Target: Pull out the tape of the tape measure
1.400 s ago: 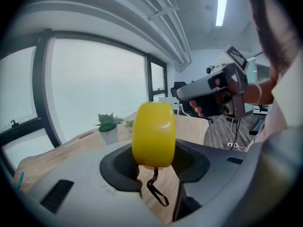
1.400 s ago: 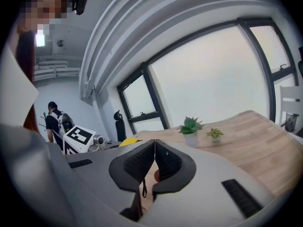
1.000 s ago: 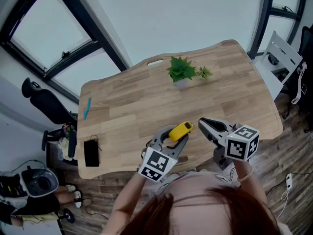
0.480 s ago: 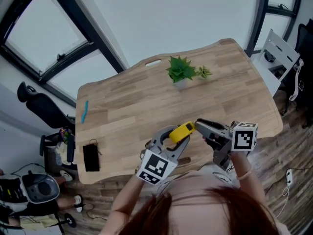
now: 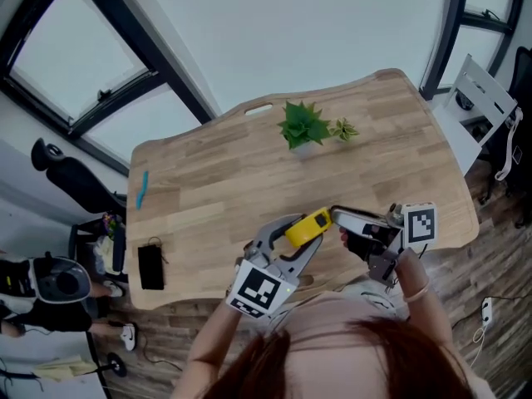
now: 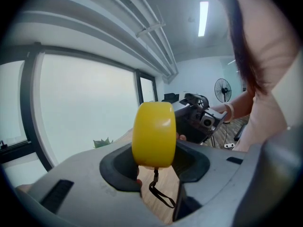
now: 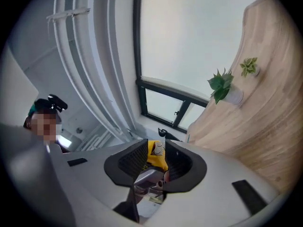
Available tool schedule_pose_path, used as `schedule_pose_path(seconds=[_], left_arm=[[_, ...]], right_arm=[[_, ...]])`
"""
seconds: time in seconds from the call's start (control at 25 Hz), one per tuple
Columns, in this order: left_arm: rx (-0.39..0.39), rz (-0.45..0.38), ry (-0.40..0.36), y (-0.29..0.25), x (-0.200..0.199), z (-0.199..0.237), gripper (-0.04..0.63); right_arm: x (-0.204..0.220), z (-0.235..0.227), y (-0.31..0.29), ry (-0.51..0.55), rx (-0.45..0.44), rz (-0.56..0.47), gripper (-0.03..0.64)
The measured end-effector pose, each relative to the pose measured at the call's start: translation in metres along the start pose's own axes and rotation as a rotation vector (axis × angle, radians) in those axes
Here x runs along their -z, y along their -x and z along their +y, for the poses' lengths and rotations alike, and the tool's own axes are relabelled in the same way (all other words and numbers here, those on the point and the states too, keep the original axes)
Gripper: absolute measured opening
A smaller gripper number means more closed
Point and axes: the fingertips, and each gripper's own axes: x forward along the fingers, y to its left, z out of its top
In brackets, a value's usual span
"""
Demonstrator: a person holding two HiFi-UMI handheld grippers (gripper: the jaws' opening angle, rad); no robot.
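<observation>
A yellow tape measure is held above the front edge of the wooden table, with my left gripper shut on its round body. In the left gripper view the tape measure fills the gap between the pads and its black wrist strap hangs below. My right gripper comes in from the right, jaws open, tips at the case's right end. In the right gripper view the yellow case and its metal tape tab show between the two pads, which stand apart.
A green potted plant and a smaller sprig stand at the table's far side. A blue pen and a black pouch lie at the left end. A black chair stands off the left edge.
My right gripper has moved left until its tips reach the tape measure's end. The left gripper has kept its hold on the case, almost still.
</observation>
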Motion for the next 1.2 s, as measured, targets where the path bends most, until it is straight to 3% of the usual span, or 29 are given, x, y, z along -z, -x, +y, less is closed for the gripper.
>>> schedule_pose_path(seconds=[0.6,0.72,1.0,1.2], left_arm=[[0.049,0.025,-0.023,-0.035,-0.020,-0.003,0.164],[0.050,0.059,-0.032,-0.041,-0.019,-0.003,0.164],[0.027,0.140,-0.043,-0.057,-0.008,0.000,0.166],[0.039,0.177,-0.045,-0.063,-0.005,0.000,0.166]], right_arm=[[-0.023,-0.003,0.017,-0.338,-0.267,0.061,0.084],[-0.027,-0.008,0.021,-0.309,-0.245,0.059,0.087],[-0.037,-0.022,0.029,-0.179,-0.103,0.019,0.070],[-0.042,-0.029,0.035,-0.164,-0.077,-0.008,0.057]])
